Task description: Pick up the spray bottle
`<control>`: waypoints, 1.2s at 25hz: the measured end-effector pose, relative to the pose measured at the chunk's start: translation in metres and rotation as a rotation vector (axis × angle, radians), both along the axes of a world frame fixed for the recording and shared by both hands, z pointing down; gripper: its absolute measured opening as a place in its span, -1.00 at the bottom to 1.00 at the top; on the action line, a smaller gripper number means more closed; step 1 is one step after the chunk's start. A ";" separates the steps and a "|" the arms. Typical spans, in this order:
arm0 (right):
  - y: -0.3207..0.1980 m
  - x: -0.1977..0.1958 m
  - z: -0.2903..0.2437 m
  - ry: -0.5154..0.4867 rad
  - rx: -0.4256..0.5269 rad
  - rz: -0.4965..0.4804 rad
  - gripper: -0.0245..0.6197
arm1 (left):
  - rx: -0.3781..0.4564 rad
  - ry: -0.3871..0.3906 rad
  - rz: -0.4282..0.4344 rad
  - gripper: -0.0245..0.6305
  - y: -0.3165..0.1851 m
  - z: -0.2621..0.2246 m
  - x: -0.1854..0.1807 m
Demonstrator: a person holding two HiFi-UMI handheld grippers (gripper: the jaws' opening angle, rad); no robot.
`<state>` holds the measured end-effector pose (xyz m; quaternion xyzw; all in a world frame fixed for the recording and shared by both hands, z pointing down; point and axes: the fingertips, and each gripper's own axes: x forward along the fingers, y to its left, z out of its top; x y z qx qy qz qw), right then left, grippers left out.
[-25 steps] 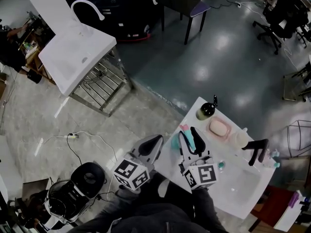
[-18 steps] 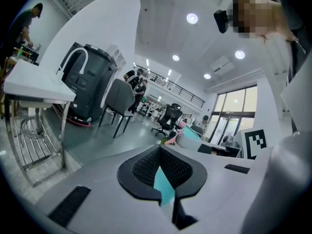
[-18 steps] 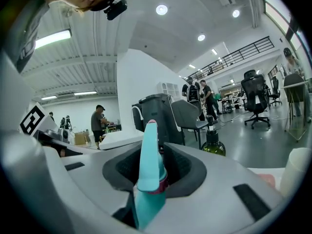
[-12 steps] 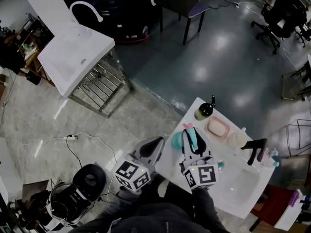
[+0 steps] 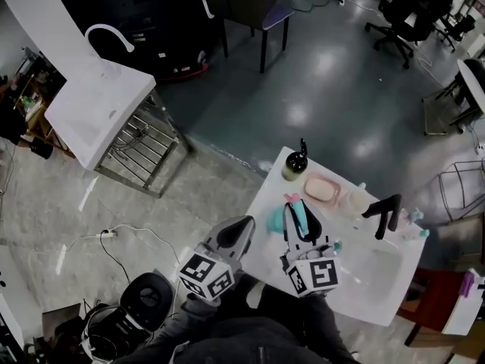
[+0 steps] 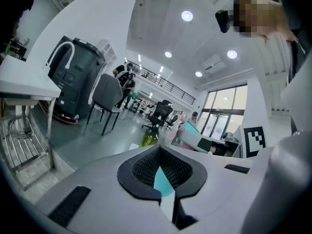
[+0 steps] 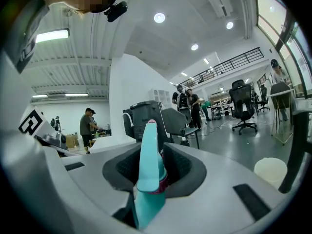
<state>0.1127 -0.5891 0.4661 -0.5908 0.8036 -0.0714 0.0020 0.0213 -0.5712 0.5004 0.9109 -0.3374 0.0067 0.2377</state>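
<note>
The teal spray bottle (image 5: 276, 220) with a pink nozzle sits between the jaws of my right gripper (image 5: 299, 218), above the left end of the white sink table (image 5: 261, 199). Those jaws have just been closing and now stand shut on the bottle. In the right gripper view the bottle (image 7: 150, 179) stands upright in my right gripper (image 7: 151, 172), its top pointing forward. My left gripper (image 5: 239, 227) hangs just left of the table with its jaws together and nothing in them. In its own view, the left gripper (image 6: 163, 168) shows only a sliver of teal through the jaw slit.
On the table stand a green pump bottle (image 5: 294, 168), a pink soap dish (image 5: 322, 189), a white cup (image 5: 355, 201) and a black faucet (image 5: 385, 212). A second white sink on a metal frame (image 5: 91, 105) stands far left. Cables and a black round unit (image 5: 150, 294) lie on the floor.
The right jaws went from spread around the spray bottle to shut on it. Both grippers then shifted a little, the right one rising with the bottle.
</note>
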 end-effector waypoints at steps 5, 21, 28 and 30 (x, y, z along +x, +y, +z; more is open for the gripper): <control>0.021 0.030 -0.008 -0.002 0.008 0.073 -0.60 | 0.010 0.006 0.078 -0.91 0.011 -0.006 0.030; 0.116 0.158 -0.031 0.011 0.002 0.302 -0.61 | 0.021 0.031 0.331 -0.91 0.072 -0.027 0.170; 0.155 0.211 -0.032 0.005 -0.003 0.334 -0.61 | 0.024 0.034 0.349 -0.91 0.099 -0.031 0.220; 0.163 0.225 -0.033 -0.001 -0.005 0.338 -0.61 | 0.026 0.034 0.346 -0.91 0.106 -0.033 0.232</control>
